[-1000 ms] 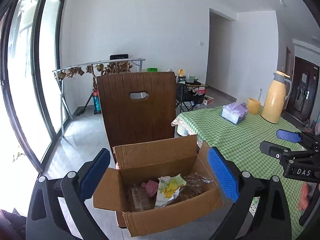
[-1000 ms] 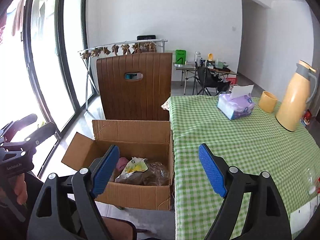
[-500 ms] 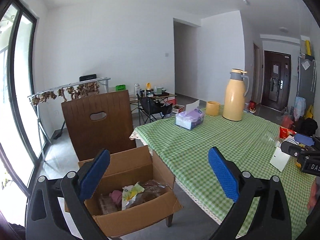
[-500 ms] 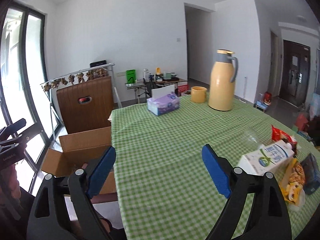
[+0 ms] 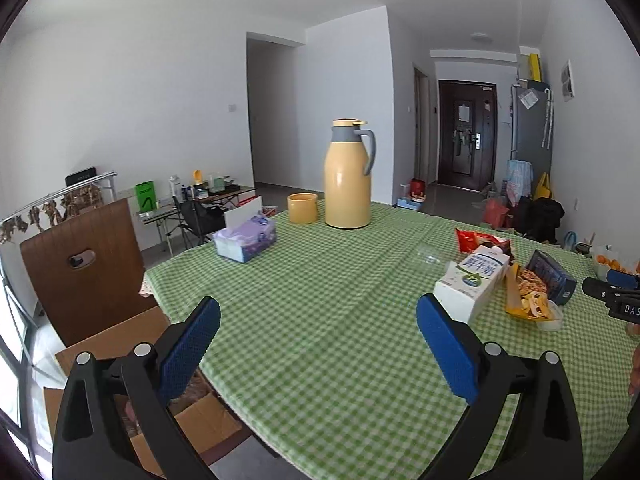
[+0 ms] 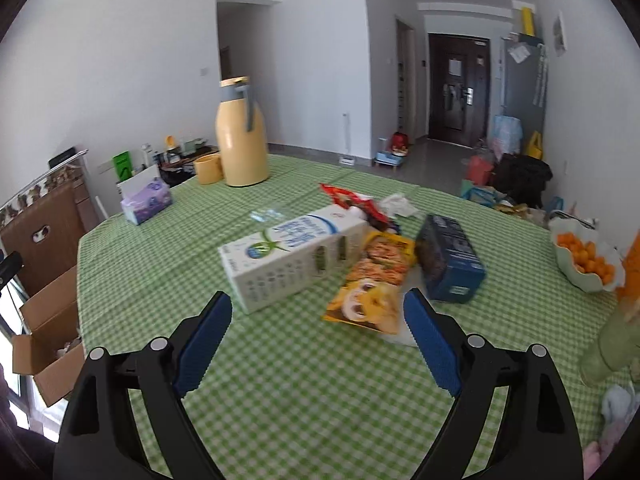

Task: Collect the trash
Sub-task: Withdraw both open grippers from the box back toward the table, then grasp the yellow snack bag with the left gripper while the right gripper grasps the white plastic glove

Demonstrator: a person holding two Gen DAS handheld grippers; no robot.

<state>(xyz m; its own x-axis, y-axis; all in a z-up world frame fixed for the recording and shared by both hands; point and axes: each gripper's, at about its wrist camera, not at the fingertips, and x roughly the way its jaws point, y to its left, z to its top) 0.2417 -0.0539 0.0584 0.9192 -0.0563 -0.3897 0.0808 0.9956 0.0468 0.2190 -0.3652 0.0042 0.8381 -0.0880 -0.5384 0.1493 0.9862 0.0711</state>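
left wrist: over table (image 5: 320, 300) | right wrist: nearer milk carton (image 6: 296, 254) | shared: table

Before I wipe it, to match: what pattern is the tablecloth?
Green-and-white check tablecloth; left wrist view.

Milk carton (image 6: 294, 254) on side, touching yellow snack bag (image 6: 376, 288).

Your right gripper (image 6: 318, 338) hovering over green checked table (image 6: 280, 408), jaws standing wide, nothing between. Milk carton (image 6: 294, 256) lying just beyond left finger; yellow snack bag (image 6: 372, 292) ahead between fingers; blue box (image 6: 450, 258) beyond right finger.
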